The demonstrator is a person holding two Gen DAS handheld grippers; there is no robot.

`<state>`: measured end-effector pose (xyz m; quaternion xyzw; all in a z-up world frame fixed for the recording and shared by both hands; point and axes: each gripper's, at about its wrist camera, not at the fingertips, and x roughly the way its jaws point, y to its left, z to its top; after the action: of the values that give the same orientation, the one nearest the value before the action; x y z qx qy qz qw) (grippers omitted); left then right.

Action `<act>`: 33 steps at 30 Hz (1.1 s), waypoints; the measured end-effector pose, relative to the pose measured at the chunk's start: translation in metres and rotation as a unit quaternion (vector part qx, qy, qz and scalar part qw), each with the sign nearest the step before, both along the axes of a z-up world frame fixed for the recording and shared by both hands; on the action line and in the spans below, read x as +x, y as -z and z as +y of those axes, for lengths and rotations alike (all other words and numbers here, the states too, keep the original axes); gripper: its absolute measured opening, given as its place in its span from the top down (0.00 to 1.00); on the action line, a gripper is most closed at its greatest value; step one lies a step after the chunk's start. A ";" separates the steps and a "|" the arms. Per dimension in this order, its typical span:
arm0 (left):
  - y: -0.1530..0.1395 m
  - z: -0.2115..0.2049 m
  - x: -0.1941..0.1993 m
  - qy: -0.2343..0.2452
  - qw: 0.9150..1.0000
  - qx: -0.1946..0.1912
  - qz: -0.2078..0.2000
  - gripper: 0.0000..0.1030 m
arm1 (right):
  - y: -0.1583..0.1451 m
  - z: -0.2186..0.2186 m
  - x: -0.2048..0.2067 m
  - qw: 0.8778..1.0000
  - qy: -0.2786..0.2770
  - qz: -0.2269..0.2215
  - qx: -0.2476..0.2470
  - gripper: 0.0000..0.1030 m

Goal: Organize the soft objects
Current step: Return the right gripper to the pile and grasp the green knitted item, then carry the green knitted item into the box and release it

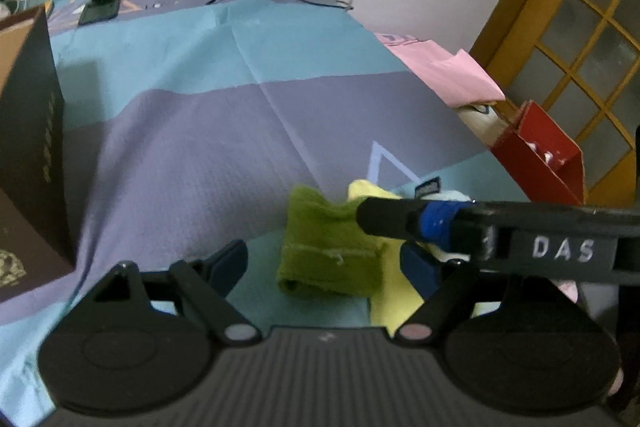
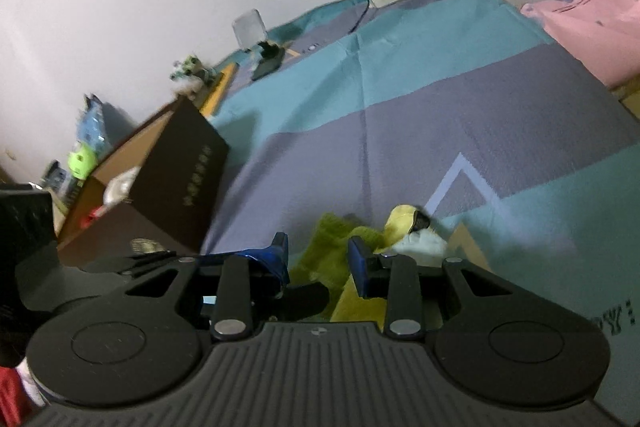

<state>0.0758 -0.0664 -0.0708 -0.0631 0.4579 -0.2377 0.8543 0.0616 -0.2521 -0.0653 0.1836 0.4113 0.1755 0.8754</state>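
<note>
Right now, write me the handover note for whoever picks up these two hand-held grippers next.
Left hand-held gripper: open, holding nothing, fingers either side of the green cloth.
Right hand-held gripper: open, empty, low over the same pile from the right side.
Things: green cloth lies folded on the yellow cloth; a pale blue cloth sits bunched behind them, all on the striped bedsheet. The brown box stands open to the left with a few items already inside.
Done: nothing lifted from this pile.
Left: grasp each cloth and put it away, probably in the box.
</note>
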 end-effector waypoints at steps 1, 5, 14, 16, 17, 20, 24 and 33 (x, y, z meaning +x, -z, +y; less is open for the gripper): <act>0.004 0.000 0.004 -0.002 1.000 -0.004 0.006 0.27 | 0.003 0.001 0.004 1.000 0.001 0.005 -0.003 0.85; 0.017 -0.003 0.013 0.009 1.000 -0.015 0.025 0.44 | 0.012 0.007 0.015 1.000 0.001 0.021 -0.017 0.85; 0.025 0.000 0.018 0.027 0.999 -0.035 0.023 0.66 | 0.018 0.021 0.024 0.998 -0.021 0.041 -0.036 0.85; 0.023 0.002 0.017 0.032 0.998 -0.041 0.023 0.68 | 0.016 0.022 0.025 0.998 -0.025 0.045 -0.034 0.85; 0.022 0.003 0.017 0.033 0.998 -0.044 0.023 0.68 | 0.015 0.022 0.025 0.998 -0.027 0.048 -0.032 0.85; 0.017 0.009 0.014 0.036 0.998 -0.053 0.019 0.69 | 0.009 0.026 0.023 0.998 -0.031 0.053 -0.024 0.86; 0.005 0.019 0.006 0.042 0.998 -0.054 0.004 0.69 | -0.004 0.037 0.018 0.998 -0.046 0.043 -0.029 0.86; -0.034 0.072 -0.019 0.040 0.997 -0.053 -0.034 0.69 | -0.036 0.081 0.002 0.997 -0.072 0.017 -0.004 0.85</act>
<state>0.0565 0.0056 -0.0372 -0.0811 0.4174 -0.2978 0.8547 0.0640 -0.1714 -0.0296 0.1529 0.4392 0.2333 0.8540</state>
